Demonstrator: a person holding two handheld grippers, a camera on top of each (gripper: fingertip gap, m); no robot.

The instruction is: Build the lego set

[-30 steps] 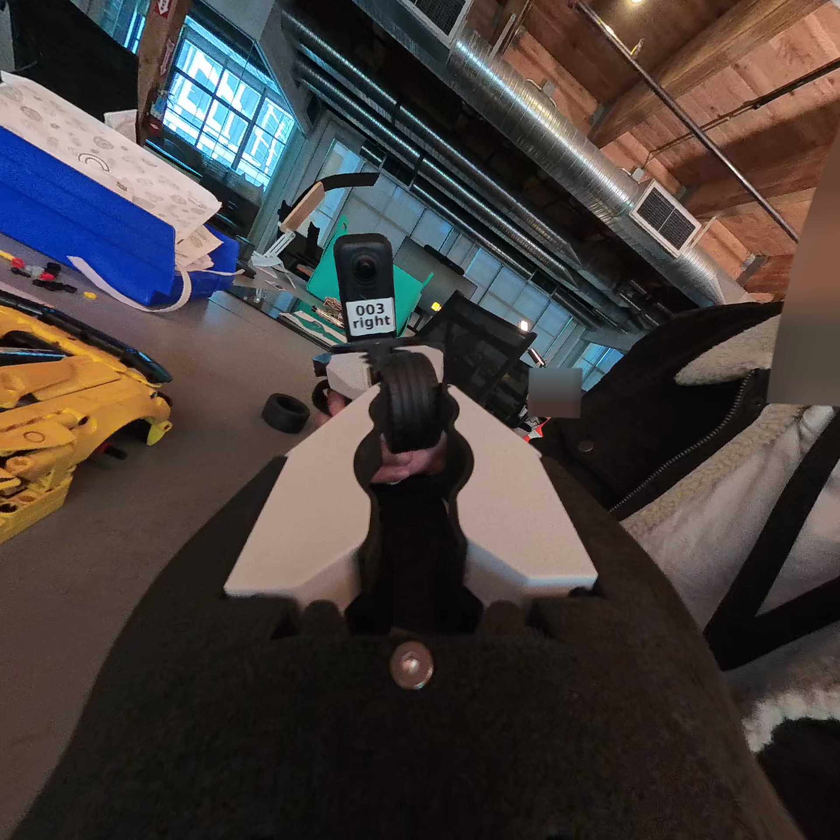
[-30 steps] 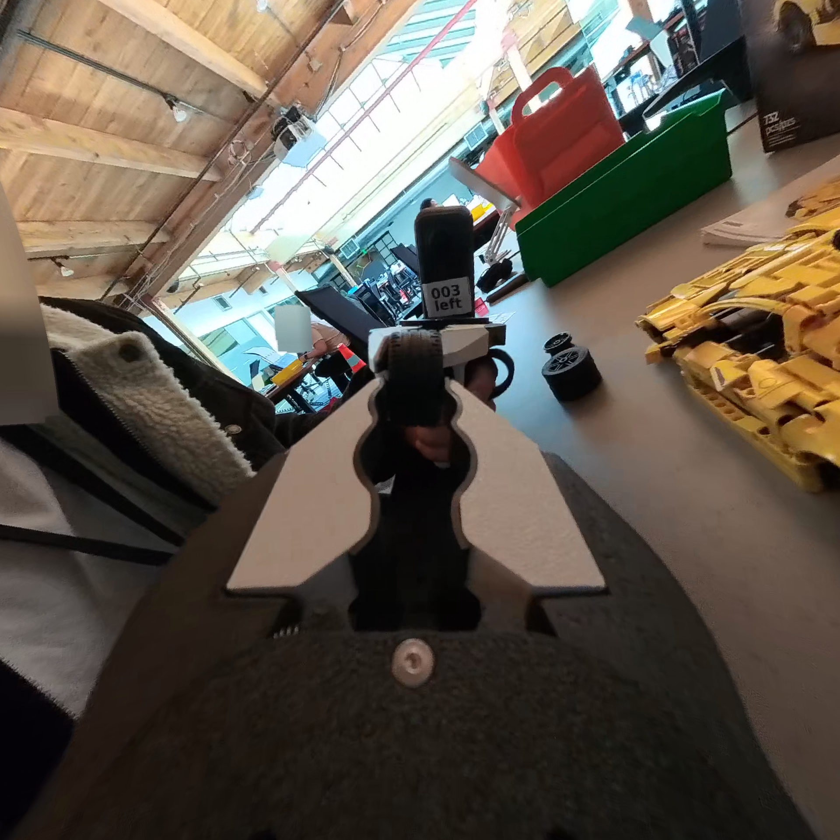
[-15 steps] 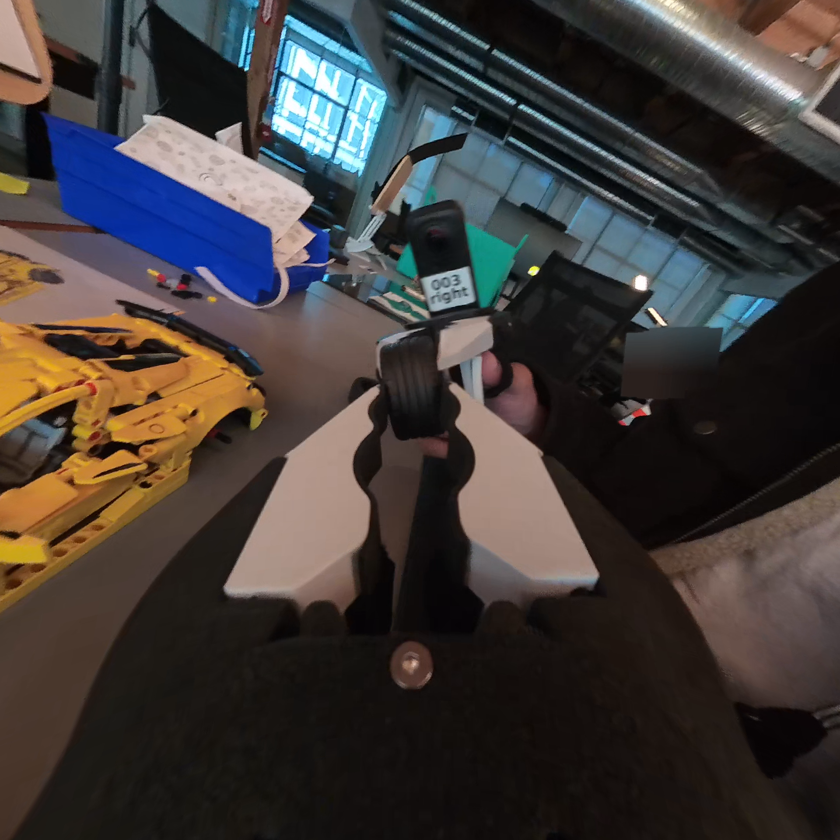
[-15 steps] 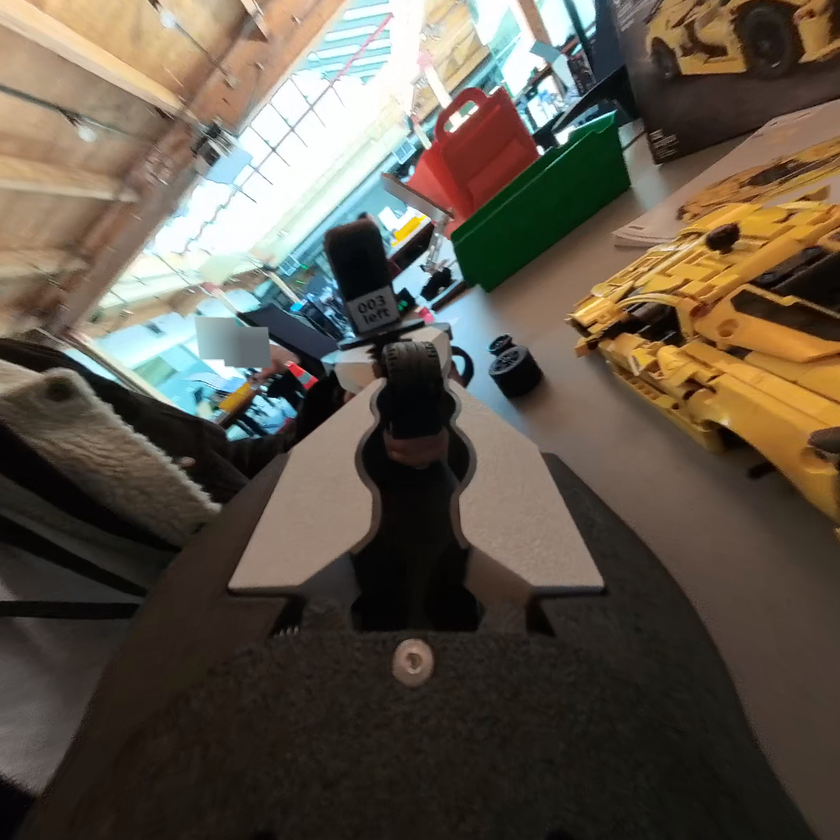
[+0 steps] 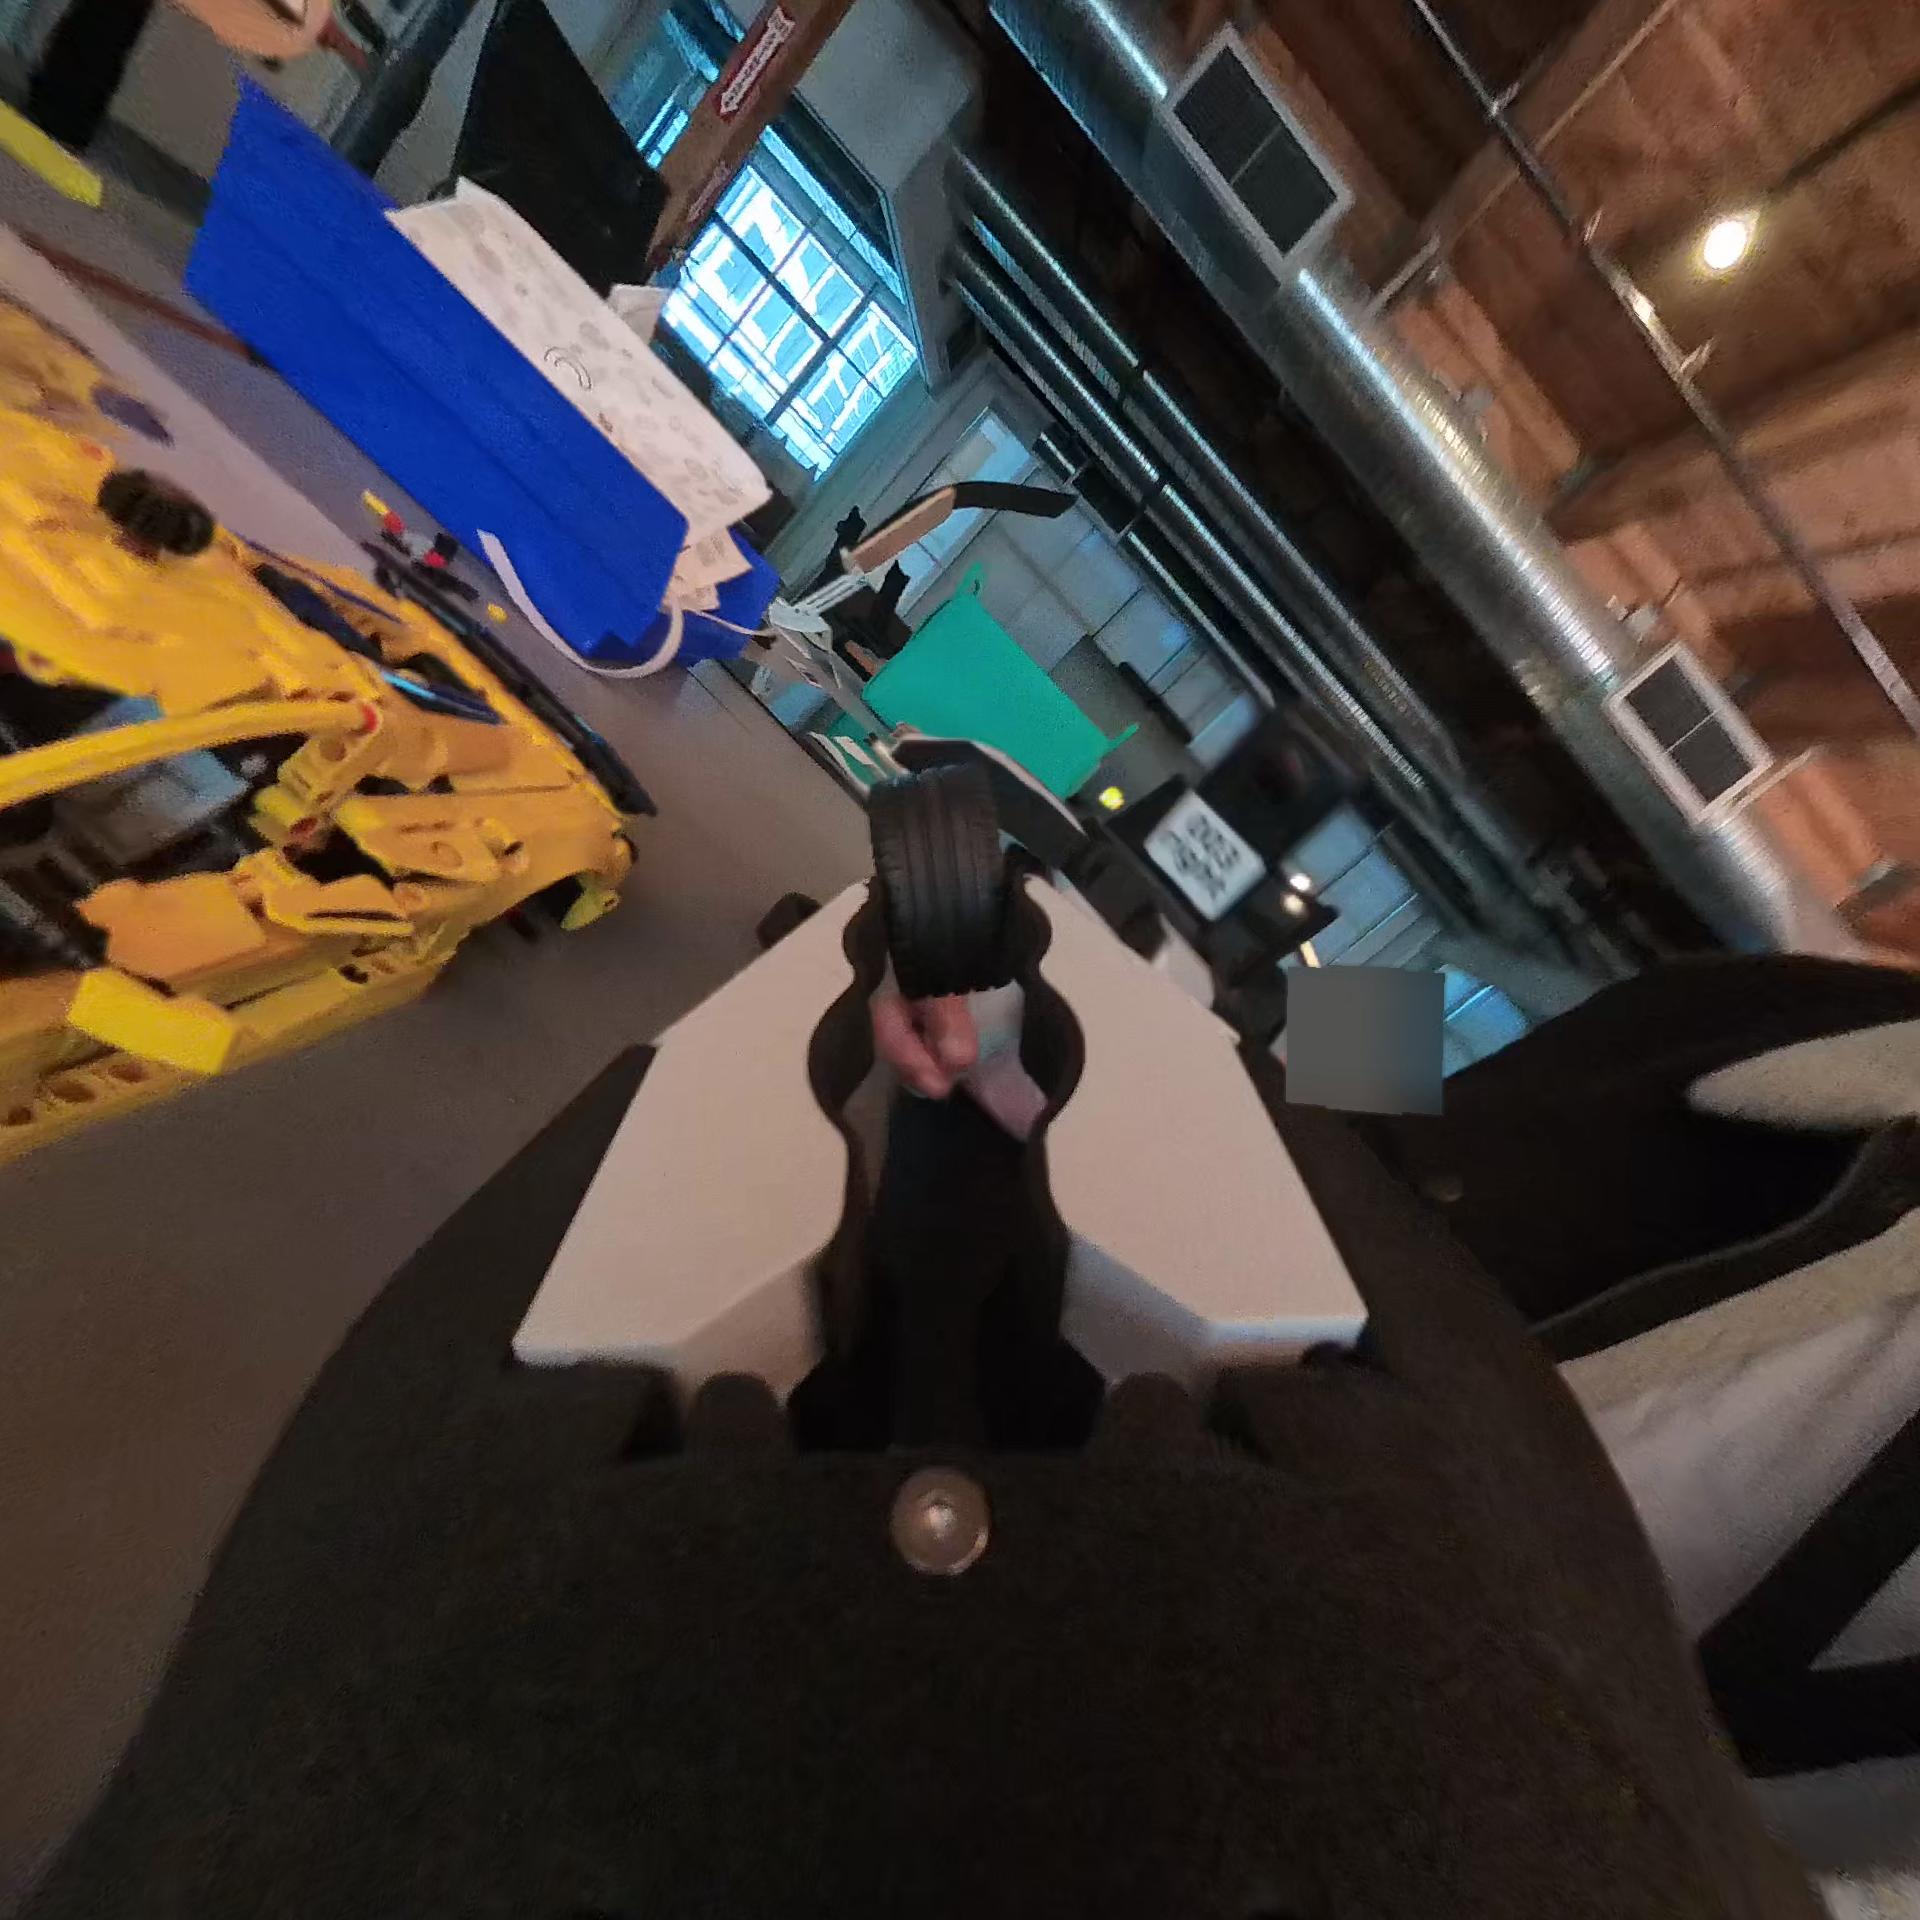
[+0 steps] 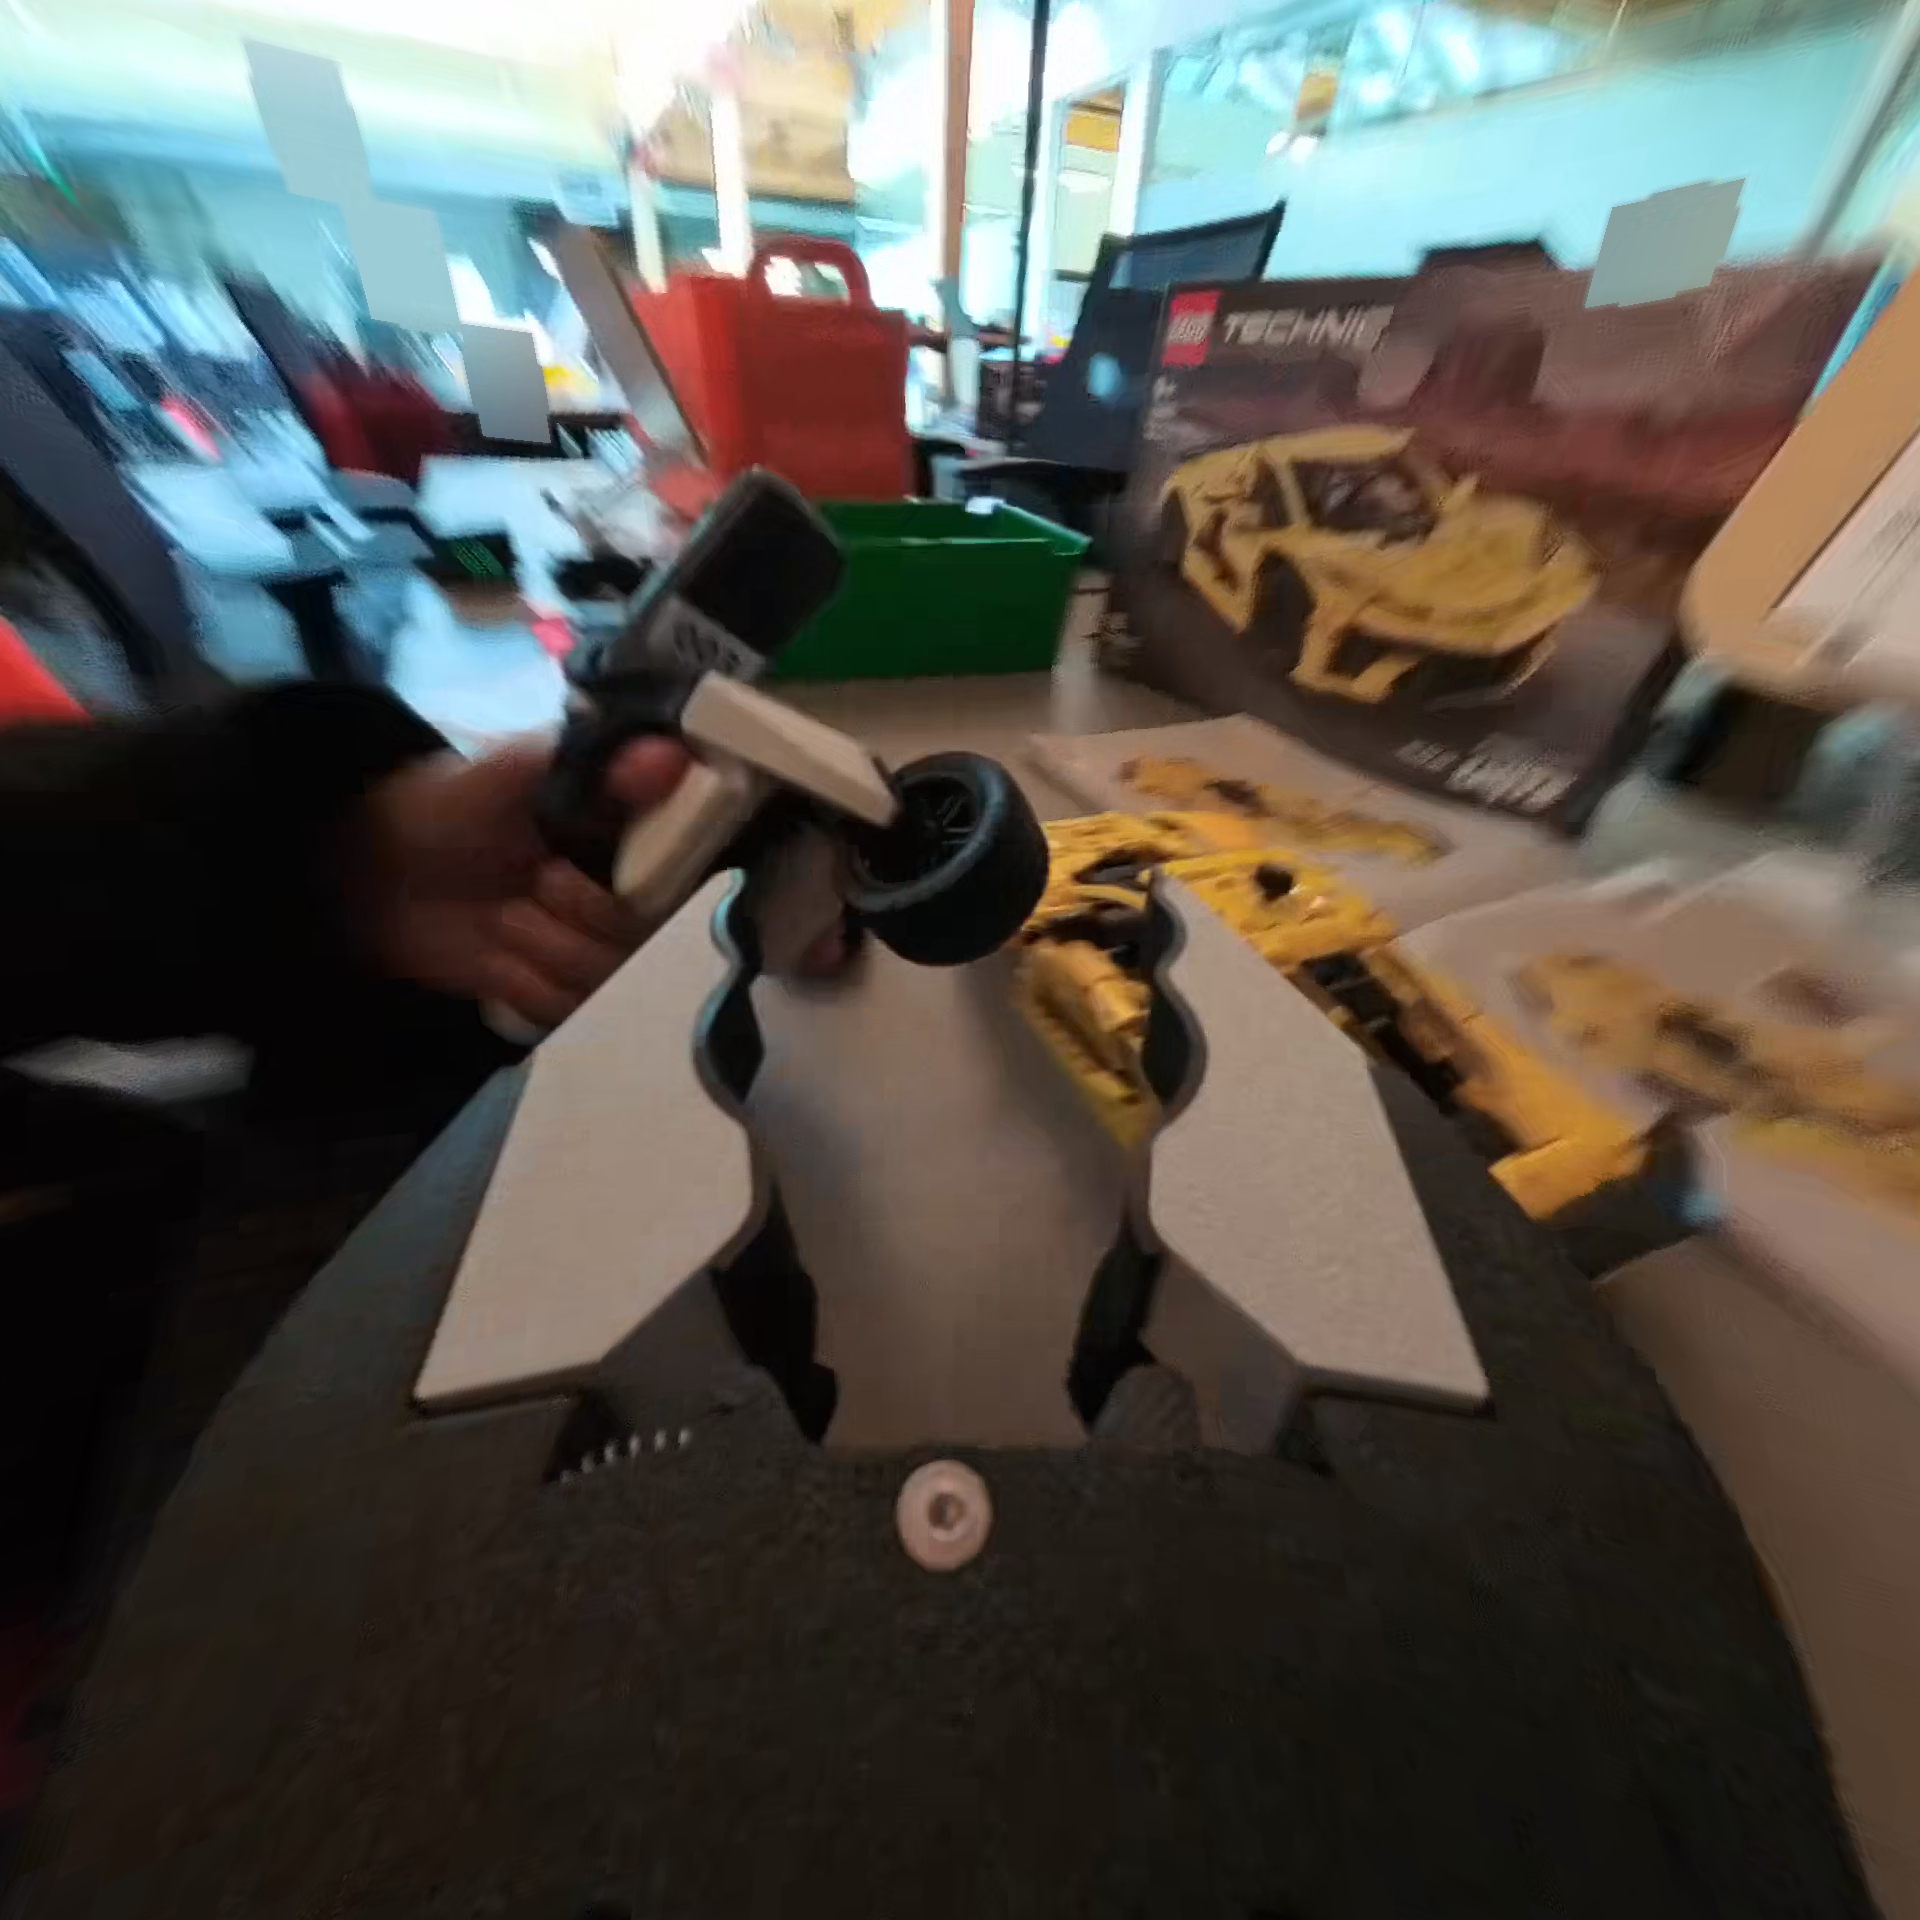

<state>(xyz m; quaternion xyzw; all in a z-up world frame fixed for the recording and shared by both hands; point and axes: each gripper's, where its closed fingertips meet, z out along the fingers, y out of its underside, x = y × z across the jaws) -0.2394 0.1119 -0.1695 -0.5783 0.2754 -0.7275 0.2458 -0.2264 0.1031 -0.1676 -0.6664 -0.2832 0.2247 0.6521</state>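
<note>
Above the grey table [image 6: 914,707], a black wheel [image 5: 940,878] is clamped between the fingertips of the left gripper [image 5: 940,914], its tread facing that gripper's camera. Right of the wheel in the right wrist view, the yellow lego car [image 6: 1226,997] is seen lying on the table, apart from the wheel. The right gripper [image 6: 945,935] is spread wide and nothing is held in it. Behind the car, the set's box [image 6: 1403,520] is stood upright, with a green bin [image 6: 935,613] left of it.

Motion blur, bright window glare
</note>
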